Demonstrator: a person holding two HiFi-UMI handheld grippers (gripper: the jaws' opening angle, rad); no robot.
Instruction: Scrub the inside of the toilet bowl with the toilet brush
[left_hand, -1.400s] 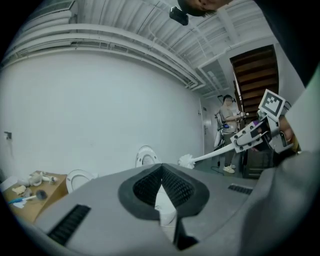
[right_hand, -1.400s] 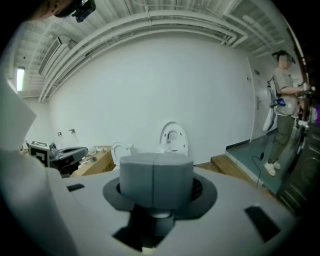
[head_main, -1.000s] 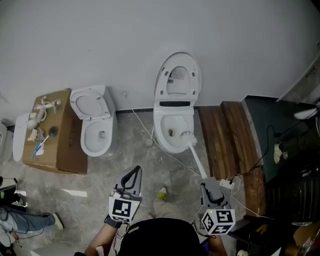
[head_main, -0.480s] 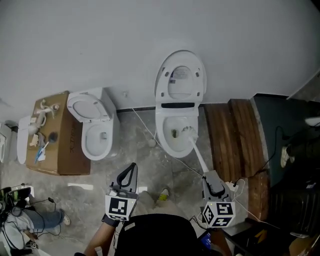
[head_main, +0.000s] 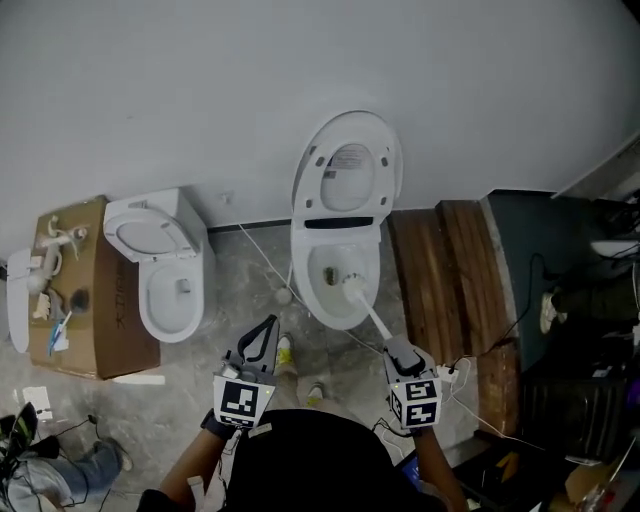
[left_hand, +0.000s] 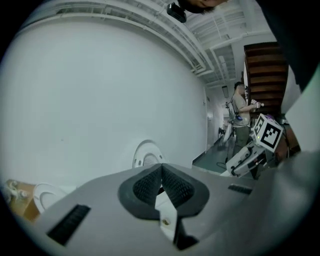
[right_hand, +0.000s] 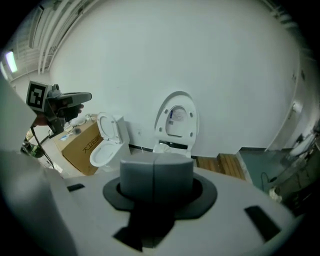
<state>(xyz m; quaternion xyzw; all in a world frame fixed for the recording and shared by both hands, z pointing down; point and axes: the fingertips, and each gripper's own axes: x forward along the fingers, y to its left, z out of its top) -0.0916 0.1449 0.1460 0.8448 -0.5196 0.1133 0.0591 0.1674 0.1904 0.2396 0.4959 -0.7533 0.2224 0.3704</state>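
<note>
The white toilet (head_main: 312, 292) stands against the wall with its lid (head_main: 346, 170) raised. The toilet brush (head_main: 371, 318) slants from my right gripper (head_main: 392, 346) into the bowl, and its white head (head_main: 352, 287) rests inside near the front right. My right gripper is shut on the handle's end. My left gripper (head_main: 270, 326) hovers over the floor left of the bowl, shut and holding nothing. In the right gripper view the toilet (right_hand: 175, 121) shows beyond the shut jaws, which hide the brush.
A second, smaller toilet (head_main: 164, 286) stands to the left, beside a cardboard box (head_main: 76, 333) with small items on top. A wooden bench (head_main: 440, 282) lies right of the toilet. A white cable (head_main: 264, 256) crosses the floor. Dark furniture (head_main: 570, 310) fills the right.
The brush head has slid from the bowl's right side toward its middle front. Both grippers and the view have shifted left and nearer the toilet. Both grippers stay shut.
</note>
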